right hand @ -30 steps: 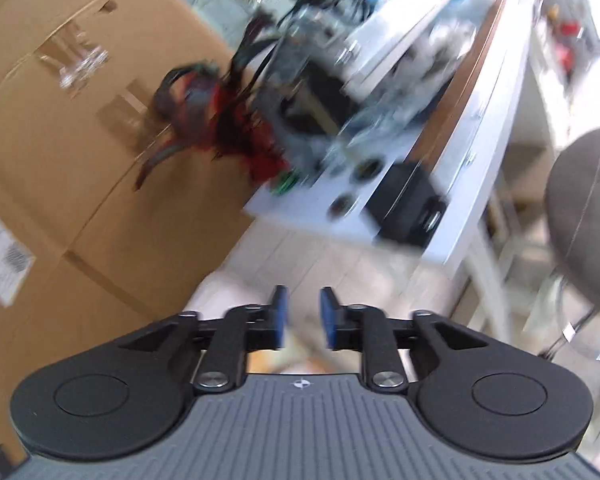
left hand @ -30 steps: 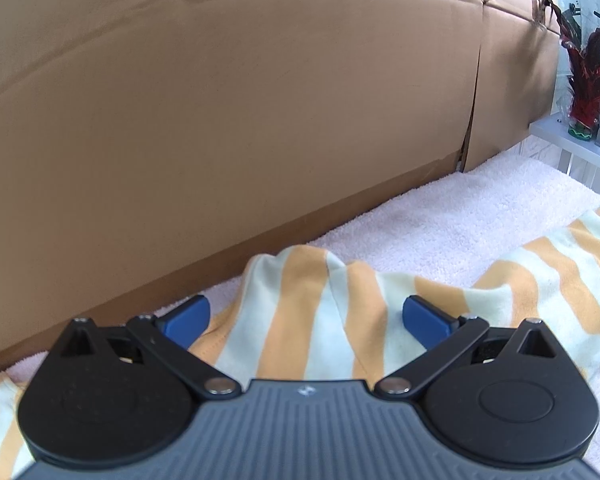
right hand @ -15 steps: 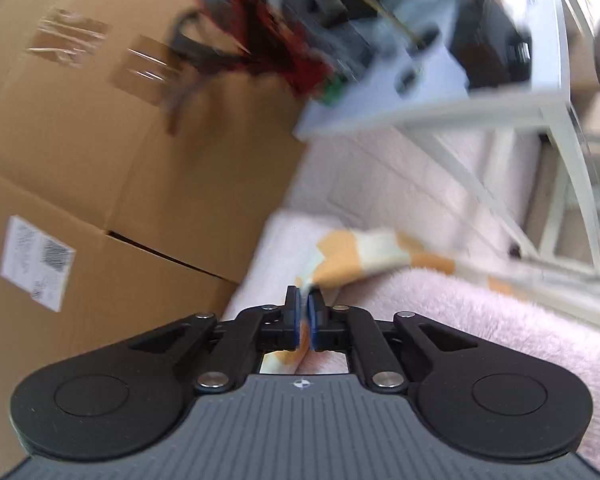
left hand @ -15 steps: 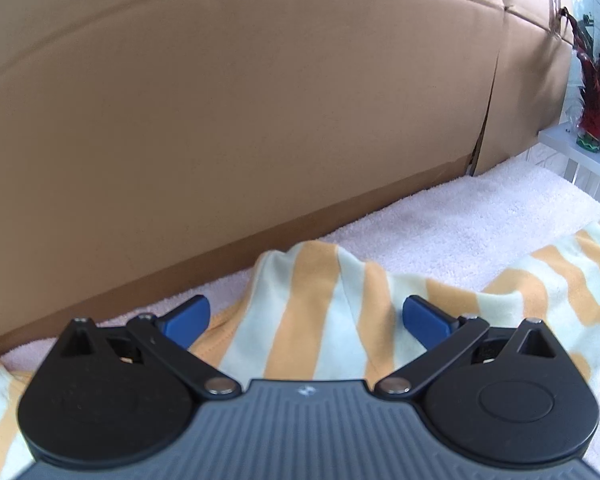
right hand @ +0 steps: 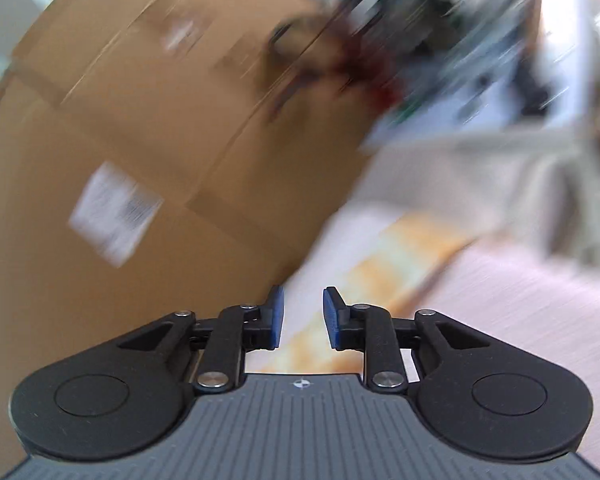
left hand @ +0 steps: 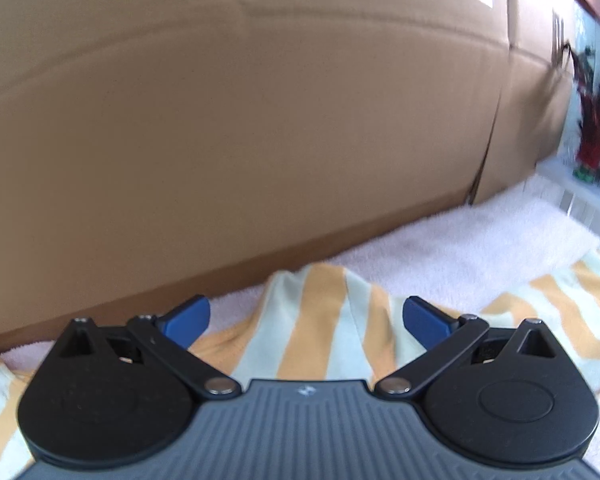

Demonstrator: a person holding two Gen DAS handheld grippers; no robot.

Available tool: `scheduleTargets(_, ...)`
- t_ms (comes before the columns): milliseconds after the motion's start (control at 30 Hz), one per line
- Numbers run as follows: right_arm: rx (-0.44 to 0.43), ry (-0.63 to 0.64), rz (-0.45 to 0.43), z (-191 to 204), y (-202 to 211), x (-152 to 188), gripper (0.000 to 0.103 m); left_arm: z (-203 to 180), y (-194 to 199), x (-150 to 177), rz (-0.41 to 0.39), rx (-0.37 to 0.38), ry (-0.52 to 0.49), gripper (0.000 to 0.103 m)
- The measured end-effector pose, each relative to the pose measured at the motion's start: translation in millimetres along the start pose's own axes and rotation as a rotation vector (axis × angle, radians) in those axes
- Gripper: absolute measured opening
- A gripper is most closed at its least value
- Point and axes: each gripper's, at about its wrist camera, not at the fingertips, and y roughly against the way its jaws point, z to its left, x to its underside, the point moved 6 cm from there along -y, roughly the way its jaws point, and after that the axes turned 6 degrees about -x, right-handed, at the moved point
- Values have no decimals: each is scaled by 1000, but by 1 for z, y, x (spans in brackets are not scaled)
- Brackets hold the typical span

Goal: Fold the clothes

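Left wrist: left gripper [left hand: 306, 314] is being held wide apart, a raised fold of the striped garment [left hand: 320, 328] lying between the jaws on the pink towel [left hand: 440, 236] | Right wrist: right gripper [right hand: 302, 318] is being held narrowly parted, empty; blurred striped garment [right hand: 400, 248] lying ahead, beyond the jaws.

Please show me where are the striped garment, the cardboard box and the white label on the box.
striped garment [left hand: 320, 332]: left wrist view, on the raised fold between the open fingers.
cardboard box [left hand: 260, 120]: left wrist view, on its broad brown side.
white label [right hand: 114, 212]: right wrist view, on its blurred middle.
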Motion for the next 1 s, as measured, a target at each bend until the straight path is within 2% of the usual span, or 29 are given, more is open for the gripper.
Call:
scheduleTargets(33, -68, -26, 122, 7, -26, 15, 30, 3, 1, -1, -10, -1, 17, 102)
scheduleTargets(67, -95, -65, 216, 8, -49, 29, 31, 6, 3, -2, -20, -2, 34, 102)
scheduleTargets(167, -112, -141, 435, 0, -120, 58, 29, 23, 0, -4, -14, -14, 120, 102)
scheduleTargets(200, -57, -157, 413, -13, -134, 52, 0, 28, -4, -3, 9, -20, 148, 102)
scheduleTargets(233, -18, -174, 382, -24, -145, 43, 0, 33, -8, -2, 30, -25, 174, 102)
scheduleTargets(267, -31, -186, 306, -30, -145, 27, 0, 37, -11, -2, 42, -21, 197, 102)
scheduleTargets(333, 115, -72, 127, -37, -132, -6, 2, 44, -15, -2, 63, -11, 239, 102)
scheduleTargets(367, 157, -23, 68, -37, -125, -17, 12, 45, -15, -2, 61, -1, 248, 102)
scheduleTargets(467, -122, -112, 220, -17, -124, -3, 14, 44, -8, -4, 60, 35, 221, 102)
scheduleTargets(533, -178, -114, 367, -4, -139, 27, 21, 41, 1, -8, 54, 58, 176, 102)
scheduleTargets(567, -159, -95, 420, -3, -148, 40, 22, 41, 6, -9, 50, 61, 147, 102)
scheduleTargets(600, -128, -63, 454, -4, -156, 50, 14, 50, 13, -3, 41, 24, 89, 102)
scheduleTargets(633, -47, 20, 409, -7, -159, 45, 3, 58, 20, 2, 31, -12, 32, 102)
scheduleTargets(667, 30, 102, 358, -9, -161, 39, 0, 66, 27, 7, 22, -49, -26, 102)
scheduleTargets(733, 148, 218, 226, -8, -155, 17, 3, 85, 40, 17, 7, -122, -133, 102)
scheduleTargets(767, 204, 267, 199, -3, -155, 13, 11, 105, 42, 25, 21, -158, -146, 102)
scheduleTargets(833, 151, 339, 229, 19, -160, 19, 15, 146, 44, 41, 55, -239, -161, 102)
scheduleTargets(900, 3, 355, 357, 48, -175, 46, 21, 181, 44, 53, 64, -296, -155, 102)
scheduleTargets(933, -57, 360, 423, 60, -186, 60, 24, 197, 46, 55, 51, -292, -121, 102)
scheduleTargets(967, -57, 365, 454, 62, -201, 70, 30, 212, 46, 57, 63, -300, -85, 102)
scheduleTargets(1000, -56, 370, 486, 65, -216, 79, 30, 224, 45, 58, 68, -311, -57, 102)
